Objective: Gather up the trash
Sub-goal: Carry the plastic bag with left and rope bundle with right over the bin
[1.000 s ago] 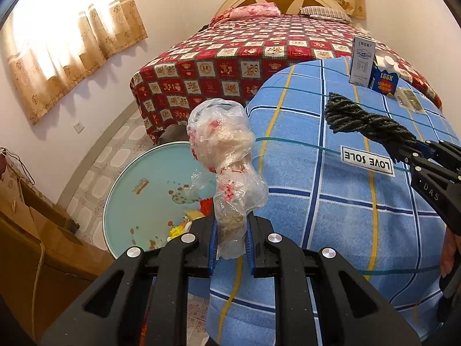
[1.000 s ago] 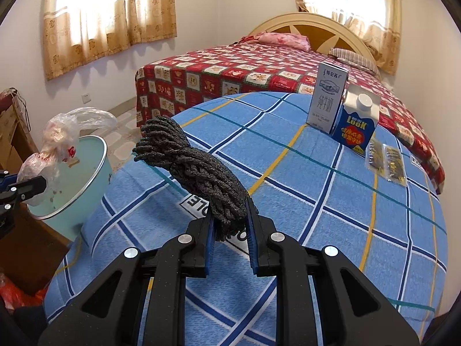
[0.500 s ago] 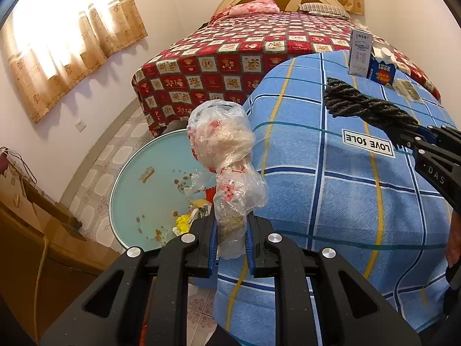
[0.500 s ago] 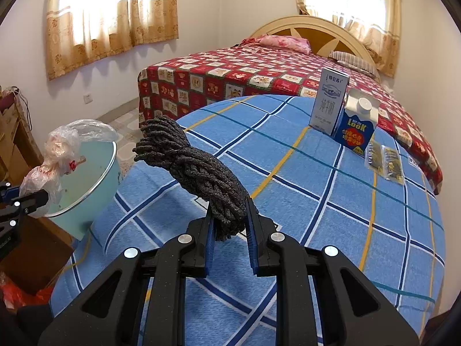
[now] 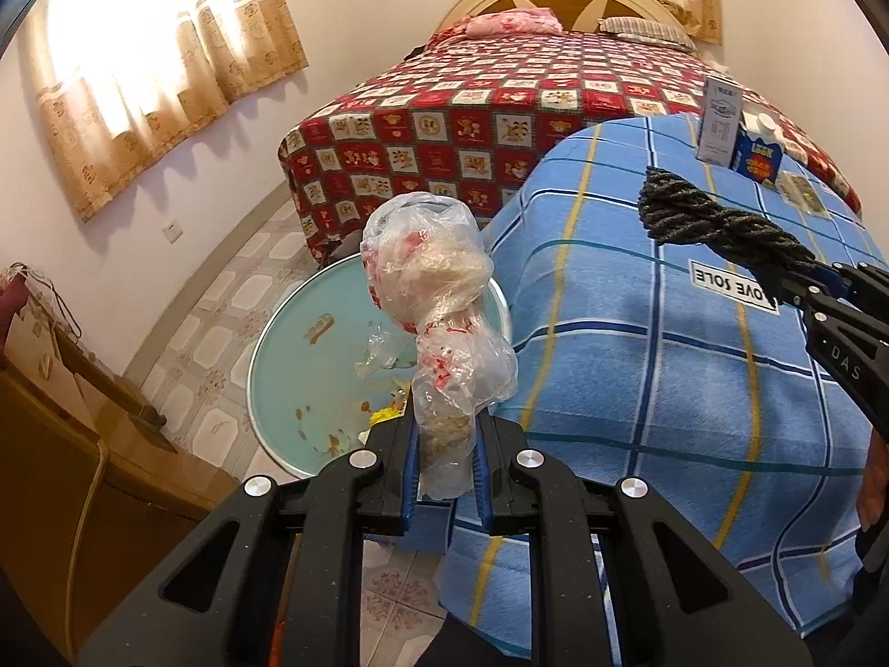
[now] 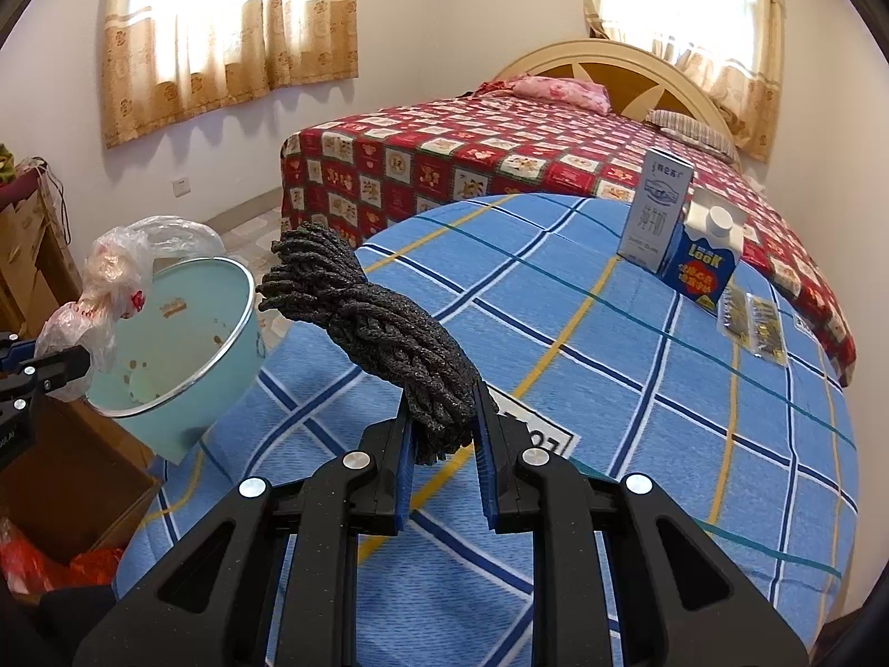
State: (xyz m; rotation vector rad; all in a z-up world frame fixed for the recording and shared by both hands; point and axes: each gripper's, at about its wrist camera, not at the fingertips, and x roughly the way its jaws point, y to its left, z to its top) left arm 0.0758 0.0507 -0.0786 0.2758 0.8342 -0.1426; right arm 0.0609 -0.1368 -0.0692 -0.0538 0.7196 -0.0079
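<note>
Crinkly clear plastic bag (image 5: 439,328) clamped in left gripper (image 5: 444,464), now nearer over round pale-blue bin (image 5: 294,367) | right gripper (image 6: 443,442) squeezes dark rope bundle (image 6: 369,314) above blue checked table (image 6: 639,417) | drop looks next

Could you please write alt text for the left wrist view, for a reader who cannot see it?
The left tool grips a crumpled clear plastic bag above a round pale-green bin on the tiled floor. At right, the right tool holds a dark grey rope bundle over a blue checked cloth; a red patterned bed lies behind.
</note>
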